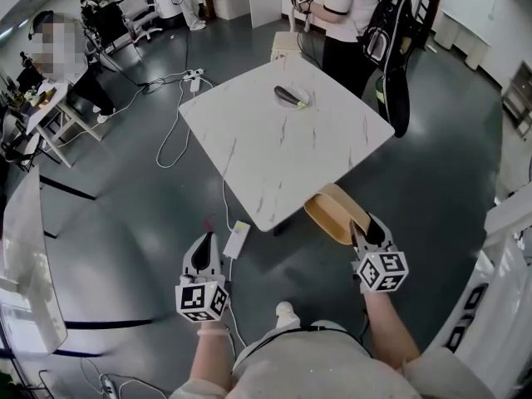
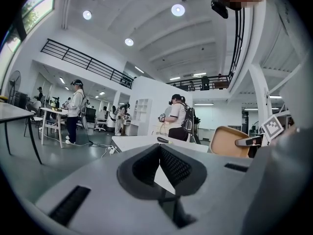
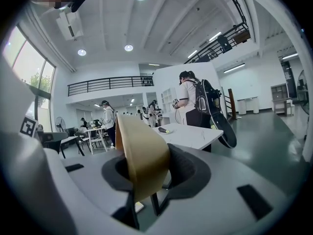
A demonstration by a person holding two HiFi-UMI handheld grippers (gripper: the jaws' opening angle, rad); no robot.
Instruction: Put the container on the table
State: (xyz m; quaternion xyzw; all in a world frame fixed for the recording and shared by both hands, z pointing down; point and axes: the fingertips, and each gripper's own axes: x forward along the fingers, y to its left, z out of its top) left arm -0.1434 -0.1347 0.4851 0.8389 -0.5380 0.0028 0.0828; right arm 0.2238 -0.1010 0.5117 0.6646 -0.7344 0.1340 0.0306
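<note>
A tan, bowl-like container [image 1: 331, 212] hangs by its rim in my right gripper [image 1: 360, 228], just off the near corner of the white marble table [image 1: 283, 148]. In the right gripper view the container's wall [image 3: 137, 146] stands upright between the pads of the right gripper [image 3: 148, 173], which is shut on it. My left gripper [image 1: 204, 241] is held over the dark floor to the left, apart from the table. Its pads meet at the tip with nothing between them [image 2: 159, 150]. A small plate with a dark object [image 1: 292, 96] lies on the table's far side.
A person with a black backpack [image 1: 353, 23] stands at the table's far edge beside a stool [image 1: 286, 45]. A white power strip [image 1: 237, 239] and cables [image 1: 174, 131] lie on the floor. White desks [image 1: 25, 256] line the left and white furniture [image 1: 503, 298] the right.
</note>
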